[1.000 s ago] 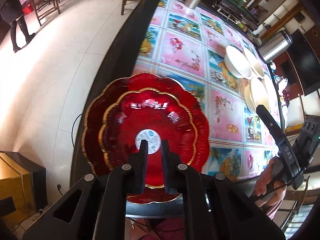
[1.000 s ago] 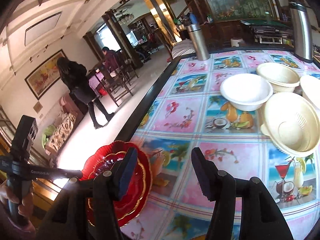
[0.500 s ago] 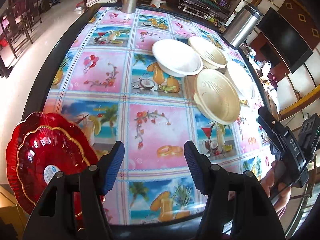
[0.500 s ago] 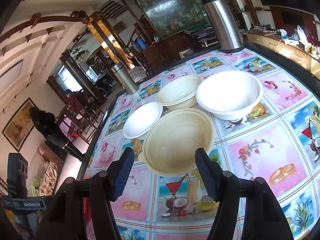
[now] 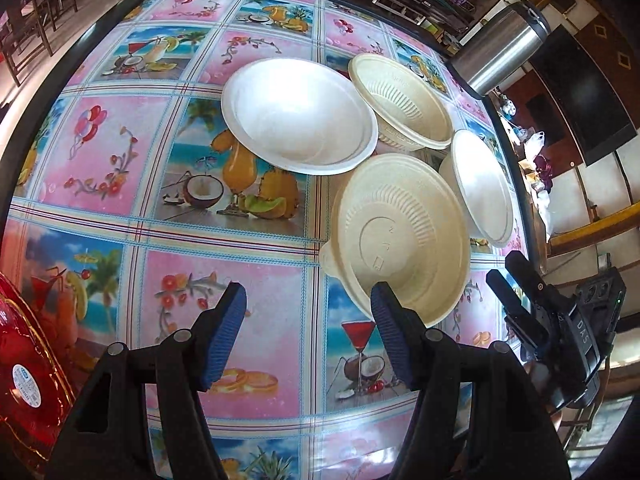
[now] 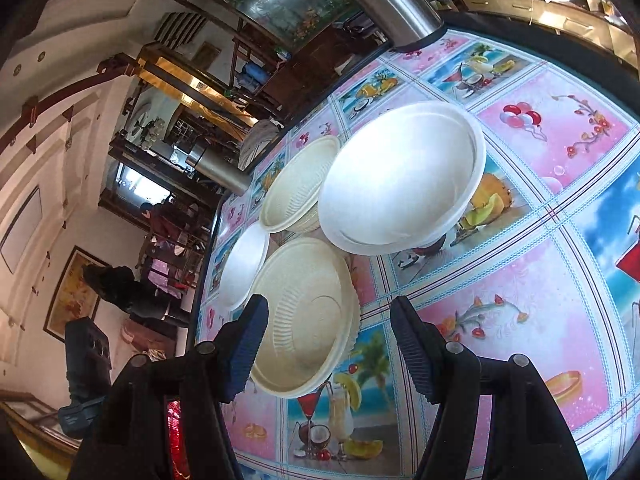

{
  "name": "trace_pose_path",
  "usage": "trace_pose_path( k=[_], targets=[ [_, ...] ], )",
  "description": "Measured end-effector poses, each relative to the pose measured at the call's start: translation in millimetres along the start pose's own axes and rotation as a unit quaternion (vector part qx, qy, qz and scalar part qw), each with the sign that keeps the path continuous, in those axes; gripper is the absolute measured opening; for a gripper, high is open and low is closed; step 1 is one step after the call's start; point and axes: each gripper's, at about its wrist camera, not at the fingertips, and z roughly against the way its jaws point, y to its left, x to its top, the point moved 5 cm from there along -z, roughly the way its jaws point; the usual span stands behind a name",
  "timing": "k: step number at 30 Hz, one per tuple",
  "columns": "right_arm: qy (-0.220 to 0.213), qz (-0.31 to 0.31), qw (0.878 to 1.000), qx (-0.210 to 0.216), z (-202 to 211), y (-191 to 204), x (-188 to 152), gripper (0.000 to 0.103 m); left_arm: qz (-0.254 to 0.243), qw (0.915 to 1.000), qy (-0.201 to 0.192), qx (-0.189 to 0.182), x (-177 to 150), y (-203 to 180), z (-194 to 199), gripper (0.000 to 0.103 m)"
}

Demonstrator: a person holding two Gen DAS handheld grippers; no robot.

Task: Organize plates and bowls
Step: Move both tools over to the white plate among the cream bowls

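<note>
The bench (image 5: 100, 184) spreads out ahead of both tools under a bright fruit-and-cocktail cloth, and the four pale bowls sit clustered in its middle. Largest of them, the white bowl (image 5: 298, 116) lies well ahead of the left hand-held gripper (image 5: 308, 332), with a ribbed cream bowl (image 5: 404, 100) just beyond it to the right. Nearest is the tilted cream bowl (image 5: 400, 236), whose near rim sits just past the left tool's right finger; in the right wrist view the same bowl (image 6: 308, 320) lies between the fingers of the right hand-held gripper (image 6: 328, 344), leaning toward the left one. A smaller white bowl (image 5: 482, 188) stands beyond it, right of the left tool.

Both tools have their fingers spread wide with nothing between the pads. The red plates (image 5: 24, 364) rest at the bench edge, left of and beside the left tool (they look already stacked).

The step in hand looks like taking the tilted cream bowl to nest it with its ribbed match. To do it well, I would bring the right tool down so one pad goes inside the wall and the other outside, closing on the rim rather than across the whole bowl. These bowls look light and thin, so a gentle squeeze should do, and a hard one may buckle the rim. Lift straight up before moving sideways, since its far edge seems to touch the neighbours.
</note>
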Motion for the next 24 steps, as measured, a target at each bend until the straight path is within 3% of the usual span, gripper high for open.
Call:
trace_pose_path(
  k=[6,11,21,24],
  targets=[
    [0.01,-0.04,0.998,0.039,-21.9,-21.4,6.0,0.067,0.007,0.9994,0.024,-0.024,11.5,-9.6,-11.5,0.064],
    [0.031,-0.053,0.996,0.058,-36.0,-30.1,2.6,0.066,-0.001,0.9994,0.028,-0.022,17.7,-16.5,-18.3,0.064],
    [0.02,-0.018,0.998,0.048,-37.9,-18.0,2.8,0.067,-0.032,0.9938,0.039,-0.099,19.9,-35.8,-17.5,0.064],
    [0.012,-0.005,0.999,0.042,-35.1,-12.8,2.8,0.067,-0.037,0.9926,0.019,-0.114,23.0,-38.7,-9.7,0.064]
  ],
)
